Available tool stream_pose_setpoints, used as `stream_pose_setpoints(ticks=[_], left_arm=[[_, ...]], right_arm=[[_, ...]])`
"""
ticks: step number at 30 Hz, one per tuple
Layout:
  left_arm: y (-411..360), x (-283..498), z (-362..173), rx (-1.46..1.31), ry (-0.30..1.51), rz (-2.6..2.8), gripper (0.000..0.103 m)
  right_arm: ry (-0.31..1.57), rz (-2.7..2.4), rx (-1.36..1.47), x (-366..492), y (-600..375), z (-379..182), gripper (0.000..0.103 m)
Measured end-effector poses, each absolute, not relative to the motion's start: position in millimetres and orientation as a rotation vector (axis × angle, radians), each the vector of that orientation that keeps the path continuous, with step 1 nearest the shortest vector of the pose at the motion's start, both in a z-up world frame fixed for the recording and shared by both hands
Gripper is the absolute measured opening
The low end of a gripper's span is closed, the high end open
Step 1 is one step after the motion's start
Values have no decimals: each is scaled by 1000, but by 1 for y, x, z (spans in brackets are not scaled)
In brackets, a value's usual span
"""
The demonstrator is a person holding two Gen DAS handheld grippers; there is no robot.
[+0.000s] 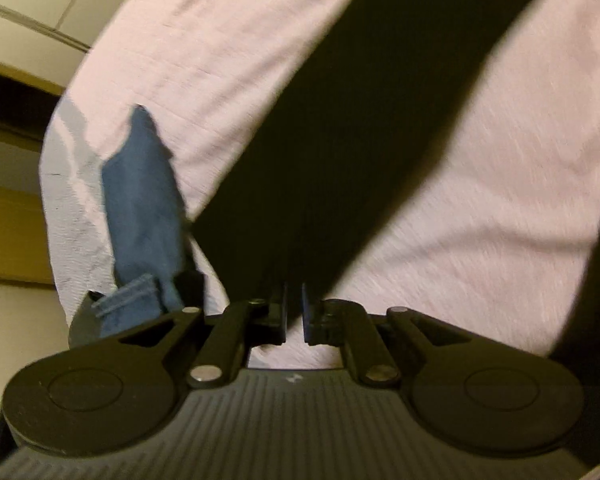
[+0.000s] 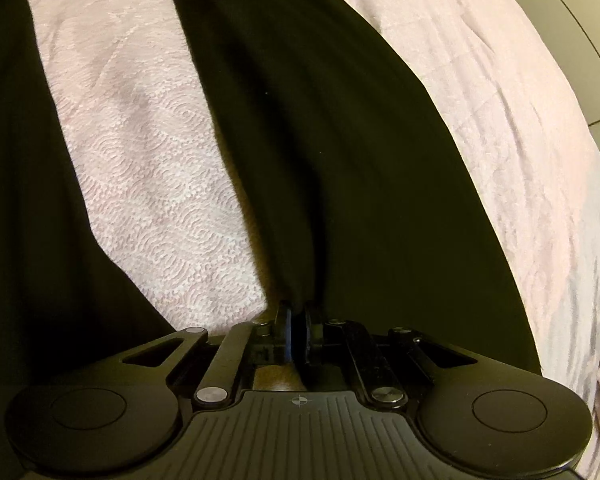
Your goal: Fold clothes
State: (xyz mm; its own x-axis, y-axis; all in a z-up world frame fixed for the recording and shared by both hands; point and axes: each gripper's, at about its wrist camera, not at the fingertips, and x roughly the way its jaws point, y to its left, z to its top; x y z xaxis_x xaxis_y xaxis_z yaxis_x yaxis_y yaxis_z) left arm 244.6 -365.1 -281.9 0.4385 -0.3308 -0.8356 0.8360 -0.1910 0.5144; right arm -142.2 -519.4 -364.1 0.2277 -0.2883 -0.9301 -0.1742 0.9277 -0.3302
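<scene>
A black garment (image 1: 340, 140) runs as a long dark band over the pale pink bedcover (image 1: 480, 220), from the top right of the left wrist view down to my left gripper (image 1: 294, 300). Its jaws stand almost together, and the cloth's edge runs in between the tips. In the right wrist view the same black garment (image 2: 340, 160) spreads wide. A pinched fold of it rises into my right gripper (image 2: 297, 320), which is shut on it. A second dark stretch of cloth (image 2: 28, 220) fills the left side there.
A blue denim piece (image 1: 140, 200) lies on the bedcover left of my left gripper, its hem near the left finger. The bed's edge (image 1: 56, 200) drops to wooden furniture and floor at the left. Floor tiles (image 2: 580, 20) show at the top right.
</scene>
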Motion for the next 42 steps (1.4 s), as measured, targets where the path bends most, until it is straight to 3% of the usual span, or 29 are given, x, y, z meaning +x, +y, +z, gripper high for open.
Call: stream_pose_setpoints(ticks=[4, 7, 9, 11, 12, 14, 17, 24, 36, 42], left_arm=[[-408, 280, -287, 1301, 503, -1134, 13], [-438, 313, -311, 1217, 632, -1140, 13], [-450, 337, -336, 1196, 744, -1106, 13], [-455, 356, -357, 1221, 773, -1038, 13], [-456, 362, -360, 1219, 772, -1018, 22], [-459, 370, -360, 1202, 781, -983, 25], [-458, 362, -346, 1237, 709, -904, 19], [-421, 292, -284, 1179, 636, -1024, 20], [-281, 141, -310, 1291, 835, -993, 26], [-217, 99, -285, 1295, 861, -883, 28]], right_arm=[[1333, -124, -366, -132, -520, -357, 9], [1310, -162, -349, -126, -522, -352, 12], [1300, -191, -335, -124, -525, -349, 23], [1290, -239, -293, -124, -533, -346, 49], [1286, -265, -266, -125, -536, -344, 49], [1288, -316, -197, -139, -529, -340, 49], [1277, -398, -99, -149, -542, -332, 50], [1252, -518, 123, -166, -543, -309, 50], [1316, -624, 423, -346, -517, -330, 51], [1273, -657, 510, -407, -514, -319, 51]])
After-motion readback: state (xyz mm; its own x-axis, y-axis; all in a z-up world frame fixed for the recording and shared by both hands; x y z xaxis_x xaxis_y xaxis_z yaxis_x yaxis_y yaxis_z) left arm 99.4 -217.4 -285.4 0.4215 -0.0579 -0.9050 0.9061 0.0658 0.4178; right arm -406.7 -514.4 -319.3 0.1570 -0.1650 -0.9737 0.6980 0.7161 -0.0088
